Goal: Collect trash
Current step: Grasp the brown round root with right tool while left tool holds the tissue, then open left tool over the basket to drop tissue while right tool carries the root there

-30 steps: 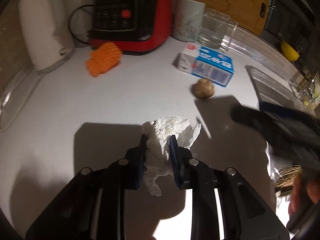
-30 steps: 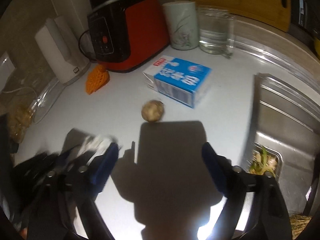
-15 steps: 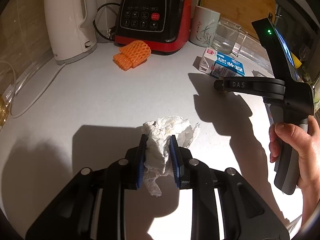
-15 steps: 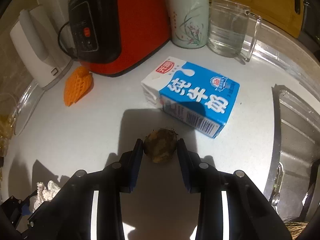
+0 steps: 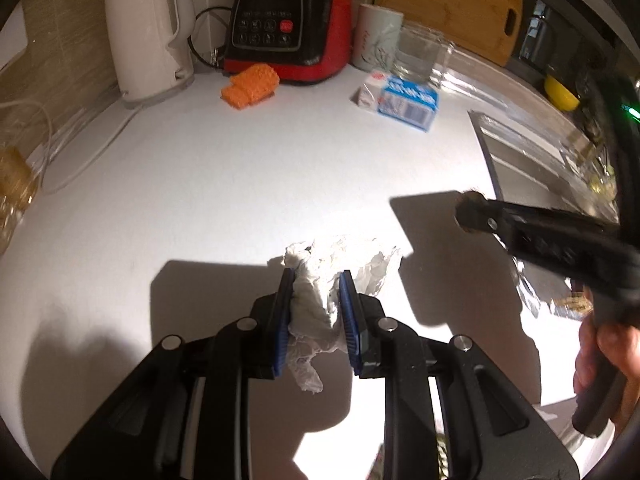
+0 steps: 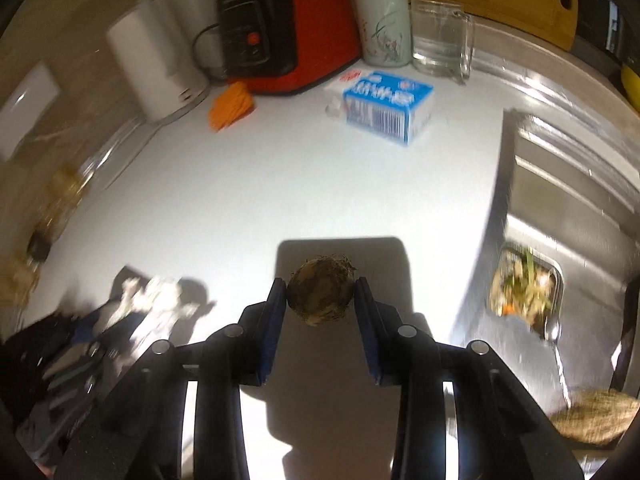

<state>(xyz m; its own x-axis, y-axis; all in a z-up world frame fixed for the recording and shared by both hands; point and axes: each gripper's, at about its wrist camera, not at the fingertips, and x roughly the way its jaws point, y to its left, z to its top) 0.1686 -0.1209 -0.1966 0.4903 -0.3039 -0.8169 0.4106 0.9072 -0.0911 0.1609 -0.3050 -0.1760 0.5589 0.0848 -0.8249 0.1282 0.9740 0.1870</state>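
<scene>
The brown, hairy round lump (image 6: 321, 295), some root or husk by the look of it, now sits between the pads of the right tongs (image 6: 321, 298), which have just been closing from wide around it; a second ago it lay loose on the white bench (image 6: 256, 200) near the blue milk carton (image 6: 386, 106). In the right wrist view its shadow falls on the bench behind it, so it appears lifted clear, though I judge that rather than see it plainly. The crumpled white tissue (image 5: 314, 300) is still pinched in the narrow left tongs (image 5: 316, 304), as it was a second ago. Both hands thus carry one piece of trash, and I take the next step to be a drop-off; no bin shows in either view.

Still on the bench are the milk carton and the orange foam net (image 5: 251, 85) beside the red appliance (image 5: 286, 32), likely the remaining pickups.

The left wrist view shows the right tongs from the side, blurred, with a person's hand (image 5: 608, 356) on the handle, and the white kettle (image 5: 146, 32) sharply. The right wrist view alone shows the sink (image 6: 568, 184) with a strainer of food scraps (image 6: 524, 286) and a woven brown thing (image 6: 596, 420) at the lower right edge.
</scene>
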